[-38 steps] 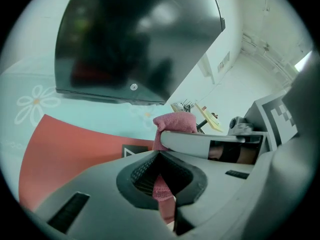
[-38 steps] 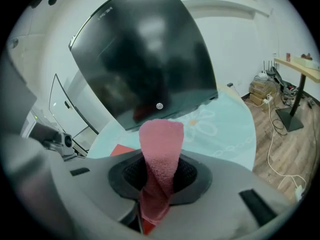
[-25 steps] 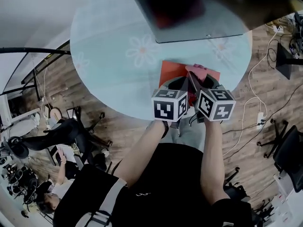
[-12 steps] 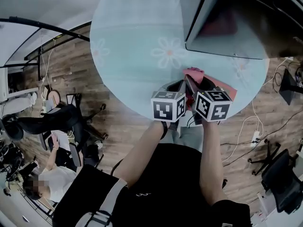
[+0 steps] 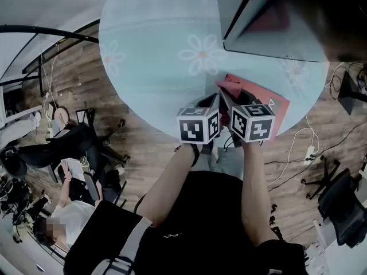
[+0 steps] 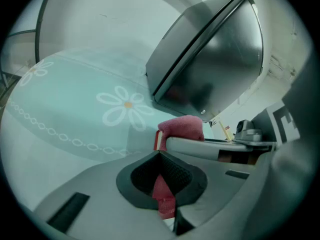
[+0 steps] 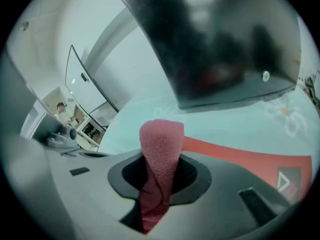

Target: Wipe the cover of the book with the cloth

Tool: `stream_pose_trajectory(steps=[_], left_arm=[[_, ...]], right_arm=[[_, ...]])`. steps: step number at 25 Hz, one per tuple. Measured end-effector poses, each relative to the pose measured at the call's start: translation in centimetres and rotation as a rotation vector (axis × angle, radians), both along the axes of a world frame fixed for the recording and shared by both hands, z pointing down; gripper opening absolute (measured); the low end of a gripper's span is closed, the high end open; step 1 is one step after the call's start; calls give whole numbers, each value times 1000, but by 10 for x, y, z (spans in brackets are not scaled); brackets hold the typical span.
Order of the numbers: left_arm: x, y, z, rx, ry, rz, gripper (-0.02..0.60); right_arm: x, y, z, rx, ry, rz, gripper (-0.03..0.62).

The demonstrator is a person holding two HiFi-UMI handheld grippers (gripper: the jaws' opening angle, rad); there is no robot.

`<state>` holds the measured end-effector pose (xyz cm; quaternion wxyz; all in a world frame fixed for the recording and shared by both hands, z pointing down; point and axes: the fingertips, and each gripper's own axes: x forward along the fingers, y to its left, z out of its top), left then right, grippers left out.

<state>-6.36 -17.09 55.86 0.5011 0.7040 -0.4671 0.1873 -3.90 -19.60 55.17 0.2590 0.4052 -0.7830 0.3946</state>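
A red book (image 5: pixel 274 109) lies at the near edge of the round pale-blue table (image 5: pixel 155 67); its cover (image 7: pixel 250 159) also shows in the right gripper view. My right gripper (image 5: pixel 227 91) is shut on a pink cloth (image 7: pixel 159 144), whose free end (image 5: pixel 230 86) rests at the book's far left corner. Close on its left, my left gripper (image 5: pixel 213 101) is shut on a red edge (image 6: pixel 163 196) that looks like the book's near side. In the left gripper view the cloth (image 6: pixel 182 126) bulges over the book's corner (image 6: pixel 159 140).
A large dark grey panel (image 5: pixel 275 22) stands tilted on the table just beyond the book. The table's rim runs right under both grippers. Below are a wooden floor with cables (image 5: pixel 309 148), office chairs (image 5: pixel 338 205) and a seated person (image 5: pixel 57 222).
The head view has swung, so the table and panel sit differently in frame. The cloth end has slid from the book's far edge towards its far left corner. Both grippers stay shut, side by side.
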Motion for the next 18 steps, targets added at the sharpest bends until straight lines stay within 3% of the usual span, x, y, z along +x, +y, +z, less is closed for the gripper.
stream_pose_trajectory(steps=[18], left_arm=[[22,-5,0,-5,30,61,14]], right_arm=[[24,1,1,10,-18,81,95]])
